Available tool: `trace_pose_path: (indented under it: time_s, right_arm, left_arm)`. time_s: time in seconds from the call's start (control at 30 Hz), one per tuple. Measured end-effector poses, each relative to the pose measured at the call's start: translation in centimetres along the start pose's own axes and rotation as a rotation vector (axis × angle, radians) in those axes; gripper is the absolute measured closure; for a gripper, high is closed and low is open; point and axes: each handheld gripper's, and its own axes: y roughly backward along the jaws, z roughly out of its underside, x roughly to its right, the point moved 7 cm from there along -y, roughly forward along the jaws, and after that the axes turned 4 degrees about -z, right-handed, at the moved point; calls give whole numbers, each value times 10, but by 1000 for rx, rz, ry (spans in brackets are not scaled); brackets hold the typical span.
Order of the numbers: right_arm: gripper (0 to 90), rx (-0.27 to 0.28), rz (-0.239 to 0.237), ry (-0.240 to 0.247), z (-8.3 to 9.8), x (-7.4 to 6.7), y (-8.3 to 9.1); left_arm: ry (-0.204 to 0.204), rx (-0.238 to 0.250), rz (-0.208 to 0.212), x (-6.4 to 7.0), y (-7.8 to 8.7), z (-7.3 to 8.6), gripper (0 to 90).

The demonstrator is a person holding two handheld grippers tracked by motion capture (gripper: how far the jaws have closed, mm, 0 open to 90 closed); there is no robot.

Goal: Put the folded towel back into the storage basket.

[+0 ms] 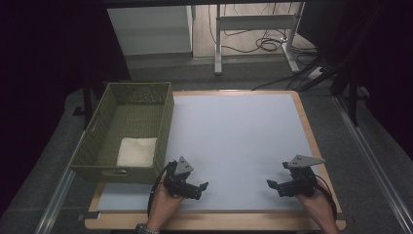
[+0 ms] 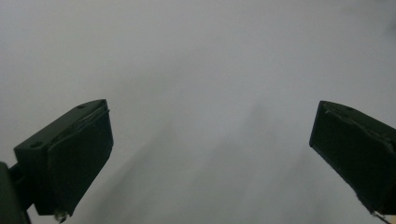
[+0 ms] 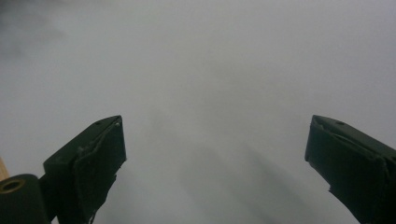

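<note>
A green woven basket [image 1: 97,131] stands at the table's left side with a folded white cloth [image 1: 137,151] lying in its near end. My left gripper [image 1: 200,190] rests low over the pale grey mat near the front edge, just right of the basket's near corner, open with nothing between its fingers [image 2: 74,158]. My right gripper [image 1: 273,187] sits near the front right of the mat, also open and empty, its fingers [image 3: 91,168] spread wide over bare mat. The two grippers point toward each other.
The grey mat [image 1: 234,141] covers most of the wooden table [image 1: 307,122]. Beyond the far edge stand a white desk frame [image 1: 253,29] and loose cables [image 1: 268,44] on the floor. Metal rails [image 1: 370,161] run along both sides.
</note>
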Motion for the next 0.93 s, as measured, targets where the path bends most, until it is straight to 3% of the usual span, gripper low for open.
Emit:
trace_pose_path:
  time_s: [0.23,0.63,0.7,0.93]
  right_arm:
    - [54,-21,7,7,7,-1,-8]
    - [51,-58,23,39,16,-4,-21]
    - [49,-67,39,59,17,-5,-23]
    - [48,-65,38,58,17,-5,-23]
  left_arm:
    - [1,-22,-9,-2,-3,7,0]
    - [-8,-102,-35,-6,-15,18,0]
    - [-6,-102,-34,-6,-15,18,0]
    - [-10,-101,-37,-6,-16,18,0]
